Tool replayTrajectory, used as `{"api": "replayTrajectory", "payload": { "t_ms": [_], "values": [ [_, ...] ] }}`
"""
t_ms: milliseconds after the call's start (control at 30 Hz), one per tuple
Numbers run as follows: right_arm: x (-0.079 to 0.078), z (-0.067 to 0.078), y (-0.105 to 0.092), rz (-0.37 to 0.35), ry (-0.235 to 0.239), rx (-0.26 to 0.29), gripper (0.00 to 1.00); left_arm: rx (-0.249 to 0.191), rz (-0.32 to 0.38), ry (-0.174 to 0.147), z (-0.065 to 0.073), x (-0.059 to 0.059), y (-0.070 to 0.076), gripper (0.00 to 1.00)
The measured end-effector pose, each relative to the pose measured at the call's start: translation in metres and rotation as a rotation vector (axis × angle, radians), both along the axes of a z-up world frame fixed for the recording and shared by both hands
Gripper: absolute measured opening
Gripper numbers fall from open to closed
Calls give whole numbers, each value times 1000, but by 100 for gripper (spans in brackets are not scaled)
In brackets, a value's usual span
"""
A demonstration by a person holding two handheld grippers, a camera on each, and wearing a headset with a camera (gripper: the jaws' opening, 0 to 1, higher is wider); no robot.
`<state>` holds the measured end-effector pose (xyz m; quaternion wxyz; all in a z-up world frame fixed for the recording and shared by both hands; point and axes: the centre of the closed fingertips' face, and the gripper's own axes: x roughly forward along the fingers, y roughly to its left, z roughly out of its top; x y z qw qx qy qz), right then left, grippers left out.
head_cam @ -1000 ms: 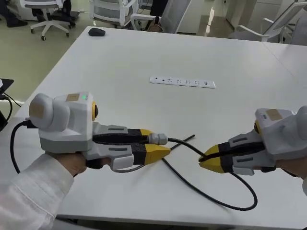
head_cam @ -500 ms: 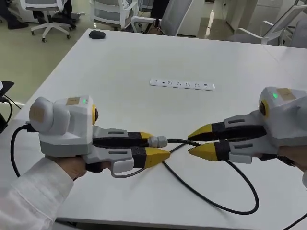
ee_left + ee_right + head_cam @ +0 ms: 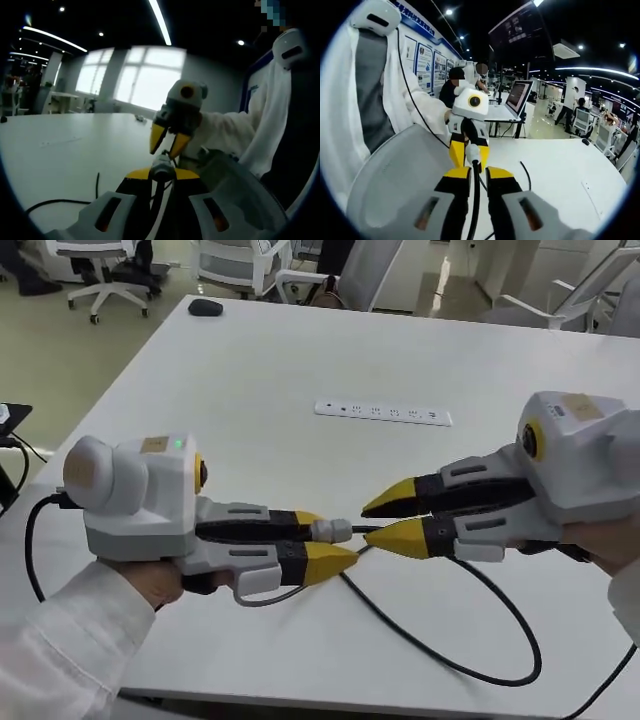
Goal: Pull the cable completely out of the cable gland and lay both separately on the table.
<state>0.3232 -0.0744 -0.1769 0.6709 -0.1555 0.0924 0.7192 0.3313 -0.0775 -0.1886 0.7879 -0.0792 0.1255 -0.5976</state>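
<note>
A: State of the tongs?

B: The left tongs (image 3: 338, 544) are closed on the single cable gland (image 3: 330, 531), held above the near part of the bench (image 3: 300, 360). The right tongs (image 3: 366, 522) stand partly spread, jaws astride the one black cable (image 3: 420, 640), immediately right of the gland.

A: Governing relation?

B: The cable leaves the gland rightward, in line with both tongs. Its slack loops on the bench at near right. The right tongs are nearer the cable, so extraction likely requires a rightward pull.

Table (image 3: 300, 370) is showing a smooth matt white top. Cable (image 3: 430, 655) is looking black, rubbery, faintly glossy. Cable gland (image 3: 330, 531) is reading as pale grey plastic. Left gripper (image 3: 335, 540) and right gripper (image 3: 380, 523) are wearing matt plastic shells. Sleeve (image 3: 60, 650) is looking like white cloth.
</note>
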Motion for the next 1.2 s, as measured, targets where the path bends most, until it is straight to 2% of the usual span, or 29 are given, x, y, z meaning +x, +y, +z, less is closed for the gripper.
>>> {"api": "replayTrajectory", "payload": {
  "t_ms": [67, 533, 900, 1000, 1133, 1200],
  "values": [
    [-2, -1, 0, 10, 5, 2, 4, -1, 3, 0, 0, 0, 0, 16],
    [-1, -4, -1, 10, -10, 12, 3, 3, 7, -6, 1, 1, 0, 16],
    [3, -17, -13, -10, -8, -28, 3, 19, 11, -10, -2, 2, 1, 16],
    [5, -22, -19, -24, -19, -47, 3, 16, 17, -9, -2, 3, 2, 16],
    [8, -26, -27, -40, -10, -52, 3, 12, 20, -9, -1, 4, 3, 16],
    [9, -31, -32, -51, -11, -73, 3, 12, 21, -9, -1, 4, 3, 16]
  ]
}}
